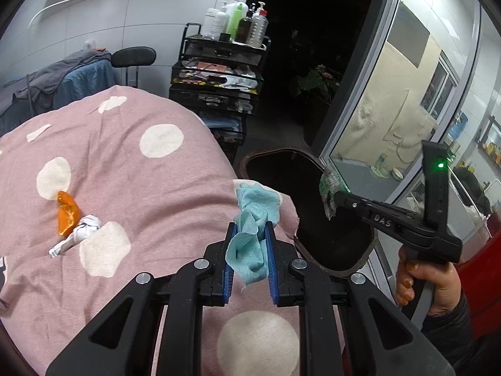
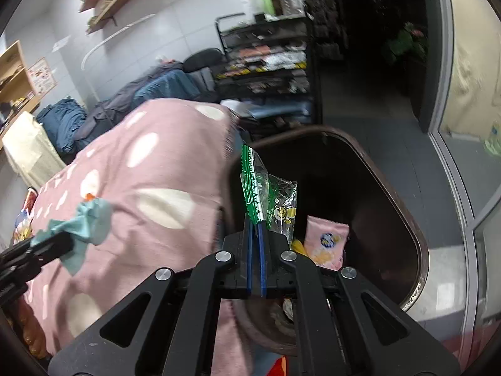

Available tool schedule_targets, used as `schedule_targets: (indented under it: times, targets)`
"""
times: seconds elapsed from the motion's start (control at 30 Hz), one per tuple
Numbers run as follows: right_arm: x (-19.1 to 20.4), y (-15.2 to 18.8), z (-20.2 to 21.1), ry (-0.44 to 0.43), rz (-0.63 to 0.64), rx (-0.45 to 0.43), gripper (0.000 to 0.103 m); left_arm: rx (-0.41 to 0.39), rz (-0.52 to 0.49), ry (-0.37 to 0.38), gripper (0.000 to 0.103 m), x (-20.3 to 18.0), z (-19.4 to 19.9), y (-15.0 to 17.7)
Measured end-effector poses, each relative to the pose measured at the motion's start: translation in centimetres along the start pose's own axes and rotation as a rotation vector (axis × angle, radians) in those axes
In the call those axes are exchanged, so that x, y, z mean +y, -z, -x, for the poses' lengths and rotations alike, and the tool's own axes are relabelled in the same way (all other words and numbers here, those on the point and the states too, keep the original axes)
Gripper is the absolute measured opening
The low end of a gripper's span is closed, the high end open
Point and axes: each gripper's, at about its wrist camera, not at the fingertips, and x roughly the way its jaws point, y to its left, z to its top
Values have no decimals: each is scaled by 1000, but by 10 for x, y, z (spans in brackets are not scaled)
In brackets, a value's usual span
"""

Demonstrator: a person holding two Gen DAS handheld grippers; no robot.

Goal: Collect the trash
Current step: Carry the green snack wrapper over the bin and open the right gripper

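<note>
While the green wrapper hangs over the dark bin, I see my right gripper clamped on it. My left gripper pinches a blue tissue beside the bin, above the pink spotted blanket, where orange peel lies.

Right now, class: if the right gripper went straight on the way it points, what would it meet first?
Probably the open mouth of the dark trash bin. The right gripper, shut on a clear green-edged wrapper, points down into it, towards a pink packet inside. Depth is unclear.
</note>
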Motion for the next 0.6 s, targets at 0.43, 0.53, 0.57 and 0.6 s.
schedule_targets:
  times: [0.43, 0.53, 0.57, 0.6]
  targets:
    - [-43, 21, -47, 42, -110, 106, 5, 44, -73, 38, 18, -30, -27, -6]
    - [-49, 25, -54, 47, -130, 126, 9, 58, -79, 44, 18, -34, -33, -7]
    - [-49, 24, -57, 52, -133, 128, 15, 63, -82, 48, 18, -36, -36, -7]
    - [-50, 25, -58, 51, -141, 129, 27, 68, -85, 51, 18, -37, -38, -7]
